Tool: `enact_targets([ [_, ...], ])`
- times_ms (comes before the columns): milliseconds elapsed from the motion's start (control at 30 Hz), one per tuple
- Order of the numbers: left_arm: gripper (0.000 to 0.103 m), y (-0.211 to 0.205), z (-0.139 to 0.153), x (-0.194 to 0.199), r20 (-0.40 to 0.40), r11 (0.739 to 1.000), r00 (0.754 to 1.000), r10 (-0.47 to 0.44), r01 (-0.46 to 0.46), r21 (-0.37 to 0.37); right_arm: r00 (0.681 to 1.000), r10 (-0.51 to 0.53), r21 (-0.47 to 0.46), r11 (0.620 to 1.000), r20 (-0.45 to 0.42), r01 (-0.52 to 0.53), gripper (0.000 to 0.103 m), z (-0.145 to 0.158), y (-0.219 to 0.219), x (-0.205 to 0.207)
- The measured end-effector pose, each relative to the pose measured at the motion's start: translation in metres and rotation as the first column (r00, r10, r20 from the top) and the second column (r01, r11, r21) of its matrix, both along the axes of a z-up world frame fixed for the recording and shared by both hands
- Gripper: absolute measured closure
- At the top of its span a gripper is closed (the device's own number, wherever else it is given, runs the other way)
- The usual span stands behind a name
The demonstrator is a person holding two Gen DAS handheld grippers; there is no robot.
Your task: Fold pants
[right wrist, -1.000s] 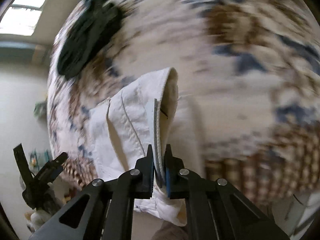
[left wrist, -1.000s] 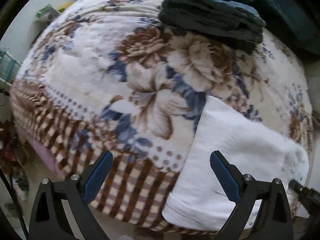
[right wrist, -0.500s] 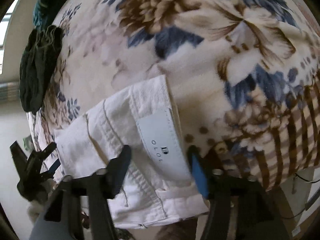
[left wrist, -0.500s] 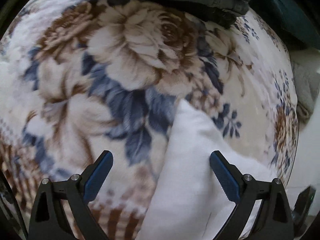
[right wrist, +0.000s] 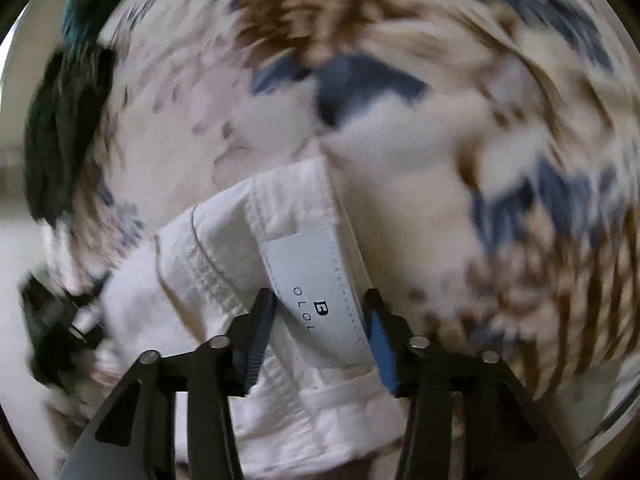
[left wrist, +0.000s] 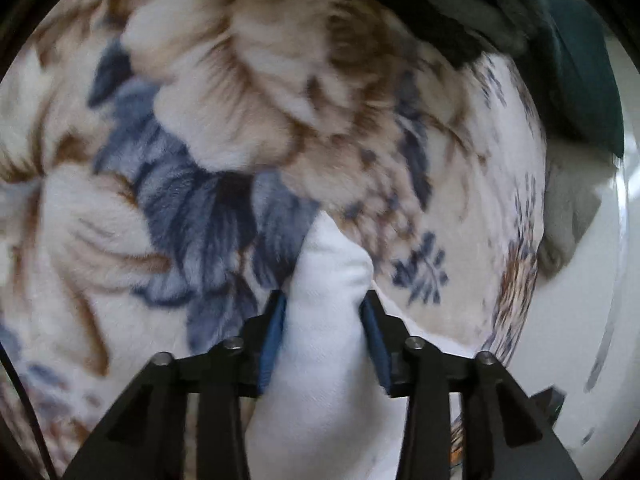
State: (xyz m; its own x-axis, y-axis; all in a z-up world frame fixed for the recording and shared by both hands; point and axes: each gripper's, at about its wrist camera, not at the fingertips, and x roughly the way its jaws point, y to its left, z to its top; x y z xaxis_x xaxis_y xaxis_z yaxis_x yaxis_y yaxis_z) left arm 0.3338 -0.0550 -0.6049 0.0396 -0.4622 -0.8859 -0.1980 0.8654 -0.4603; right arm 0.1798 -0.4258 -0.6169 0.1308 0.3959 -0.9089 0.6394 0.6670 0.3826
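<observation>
The white pants [left wrist: 328, 344] lie folded on the floral blanket [left wrist: 192, 184]. My left gripper [left wrist: 325, 320] is shut on a bunched white fold of the pants, with cloth squeezed between its blue pads. In the right wrist view the waistband [right wrist: 288, 216] with its grey label [right wrist: 320, 284] lies between the blue pads of my right gripper [right wrist: 320, 320], which has closed around the label end of the waistband. The left gripper [right wrist: 52, 320] also shows there at the left, blurred.
A stack of dark folded clothes [left wrist: 480, 4] lies at the far side of the blanket, also in the right wrist view [right wrist: 60, 128]. The blanket's edge [left wrist: 520, 280] falls off to the right, with a grey cloth [left wrist: 568, 220] beyond it.
My left gripper moved forward over the pants and closed from wide open onto a white fold. My right gripper let go of the waistband, opened, then narrowed again around the label.
</observation>
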Motion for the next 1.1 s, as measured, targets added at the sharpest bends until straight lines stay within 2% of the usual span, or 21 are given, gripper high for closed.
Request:
enact_targets([
  [33,0.047,-0.002,0.009,-0.003,0.010,1.000,1.000,-0.021,0.021,0.016,0.999,-0.042,0.018,0.999,0.011,0.041,0.035,0.007,-0.006,-0.010],
  [67,0.036,-0.002,0.020,-0.010,0.031,0.999,0.999,-0.034,0.033,0.027,0.997,-0.079,0.019,0.997,0.018,0.079,0.032,0.015,-0.012,-0.021],
  [100,0.017,-0.002,0.028,-0.016,0.050,0.998,0.998,-0.042,0.040,0.038,0.992,-0.122,0.021,0.992,0.015,0.122,0.030,0.022,-0.016,-0.036],
  [133,0.009,-0.003,0.037,-0.023,0.072,0.998,0.996,-0.047,0.044,0.050,0.989,-0.145,0.031,0.989,0.003,0.145,0.030,0.024,-0.017,-0.046],
  [200,0.008,-0.007,0.044,-0.036,0.094,0.993,0.992,-0.083,0.075,0.087,0.981,-0.191,0.090,0.977,-0.022,0.192,0.030,0.020,-0.014,-0.067],
  [267,0.008,-0.011,0.036,-0.049,0.072,0.990,0.991,-0.115,0.108,0.095,0.977,-0.203,0.190,0.959,-0.065,0.212,0.030,0.003,-0.003,-0.084],
  [333,0.009,-0.013,0.019,-0.058,0.023,0.990,0.993,-0.119,0.117,0.084,0.977,-0.193,0.231,0.950,-0.087,0.208,0.032,-0.017,0.016,-0.088],
  [367,0.009,-0.016,0.008,-0.062,-0.009,0.990,0.993,-0.117,0.117,0.080,0.976,-0.202,0.246,0.945,-0.075,0.215,0.041,-0.023,0.021,-0.090],
  [400,0.009,-0.016,0.002,-0.066,-0.020,0.990,0.993,-0.116,0.117,0.080,0.976,-0.205,0.225,0.950,-0.072,0.216,0.058,-0.029,0.024,-0.092],
  [467,0.008,-0.013,-0.008,-0.069,-0.018,0.986,0.993,-0.113,0.114,0.118,0.969,-0.239,0.191,0.950,-0.060,0.246,0.065,-0.034,0.026,-0.096],
  [500,0.007,-0.010,-0.009,-0.071,-0.016,0.985,0.993,-0.113,0.115,0.127,0.965,-0.257,0.163,0.951,-0.061,0.263,0.075,-0.034,0.024,-0.100],
  [567,0.007,-0.008,-0.012,-0.070,-0.023,0.988,0.994,-0.109,0.110,0.107,0.955,-0.294,0.222,0.929,-0.046,0.296,0.073,-0.037,0.019,-0.106],
  [600,0.007,-0.007,-0.010,-0.070,-0.020,0.989,0.994,-0.108,0.109,0.095,0.955,-0.294,0.254,0.922,-0.038,0.294,0.065,-0.039,0.019,-0.108],
  [633,0.009,-0.006,-0.008,-0.070,-0.016,0.990,0.994,-0.110,0.111,0.082,0.957,-0.288,0.291,0.914,-0.029,0.284,0.049,-0.041,0.019,-0.111],
  [667,0.009,-0.007,-0.005,-0.071,-0.014,0.992,0.993,-0.115,0.116,0.056,0.957,-0.288,0.344,0.898,-0.010,0.274,0.040,-0.043,0.016,-0.119],
  [700,0.009,-0.009,-0.003,-0.071,-0.013,0.992,0.993,-0.118,0.118,0.030,0.958,-0.287,0.381,0.886,0.001,0.264,0.026,-0.047,0.018,-0.121],
  [833,0.009,-0.025,-0.010,-0.076,-0.020,0.988,0.988,-0.152,0.152,-0.012,0.976,-0.216,0.400,0.895,0.003,0.197,0.022,-0.074,0.040,-0.116],
  [900,0.009,-0.030,-0.017,-0.077,-0.036,0.987,0.986,-0.160,0.159,-0.024,0.968,-0.248,0.442,0.872,0.029,0.210,0.019,-0.085,0.046,-0.110],
  [1000,0.009,-0.032,-0.023,-0.079,-0.046,0.984,0.983,-0.176,0.175,-0.028,0.948,-0.295,0.470,0.858,0.119,0.208,0.021,-0.076,0.051,-0.100],
  [1033,0.009,-0.032,-0.024,-0.079,-0.045,0.983,0.983,-0.180,0.179,-0.028,0.945,-0.284,0.471,0.864,0.160,0.180,0.021,-0.069,0.053,-0.097],
  [1100,0.009,-0.028,-0.025,-0.080,-0.047,0.983,0.983,-0.179,0.177,-0.039,0.959,-0.232,0.447,0.884,0.166,0.137,0.021,-0.071,0.060,-0.093],
])
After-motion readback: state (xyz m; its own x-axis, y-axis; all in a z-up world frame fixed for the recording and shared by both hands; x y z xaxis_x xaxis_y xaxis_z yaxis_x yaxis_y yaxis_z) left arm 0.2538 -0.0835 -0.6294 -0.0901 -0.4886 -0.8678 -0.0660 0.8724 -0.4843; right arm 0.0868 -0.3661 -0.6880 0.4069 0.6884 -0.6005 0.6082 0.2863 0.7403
